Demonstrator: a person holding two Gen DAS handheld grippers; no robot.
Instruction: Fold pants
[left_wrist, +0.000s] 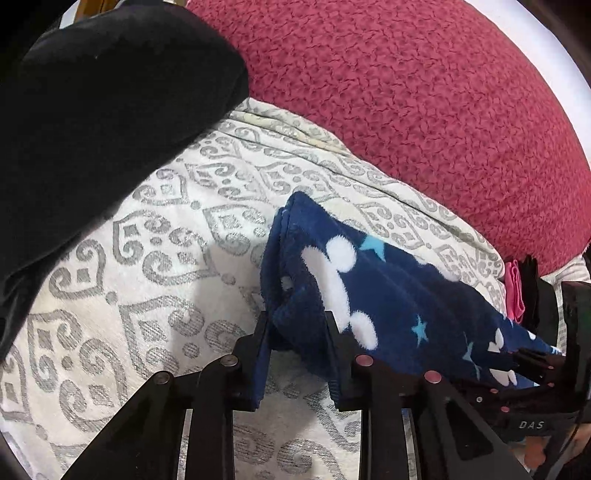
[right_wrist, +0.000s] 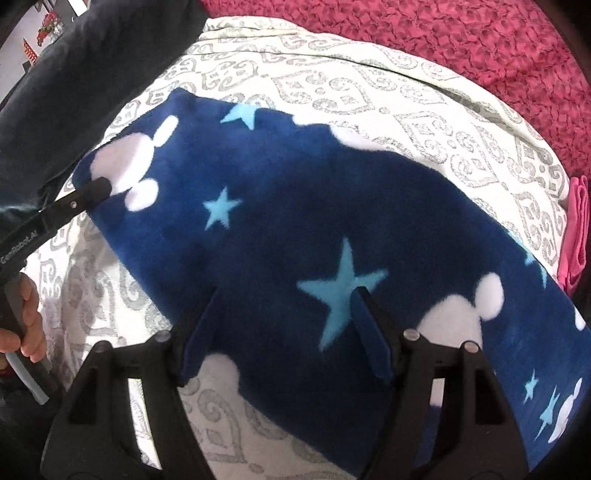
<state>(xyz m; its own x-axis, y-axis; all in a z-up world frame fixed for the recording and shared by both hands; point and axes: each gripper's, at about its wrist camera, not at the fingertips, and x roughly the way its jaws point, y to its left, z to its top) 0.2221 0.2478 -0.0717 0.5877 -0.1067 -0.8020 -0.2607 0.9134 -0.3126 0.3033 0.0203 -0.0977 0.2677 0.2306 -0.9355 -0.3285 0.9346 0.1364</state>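
Note:
The pants (left_wrist: 373, 291) are navy fleece with white clouds and light-blue stars. They lie stretched out across a white bedspread with a grey pattern (left_wrist: 147, 258). My left gripper (left_wrist: 295, 325) is shut on a bunched end of them, and the fabric rises in a peak from its fingers. In the right wrist view the pants (right_wrist: 277, 192) run flat from upper left to lower right. My right gripper (right_wrist: 286, 295) is open, with its tips down on the cloth to either side of a large star. The left gripper (right_wrist: 98, 186) shows there at the pants' far left end.
A red textured blanket (left_wrist: 406, 92) covers the far side beyond the bedspread. A folded pink cloth (right_wrist: 576, 229) lies at the right edge. A person's dark sleeve (left_wrist: 92, 110) fills the upper left, and a hand (right_wrist: 27, 321) grips the left handle.

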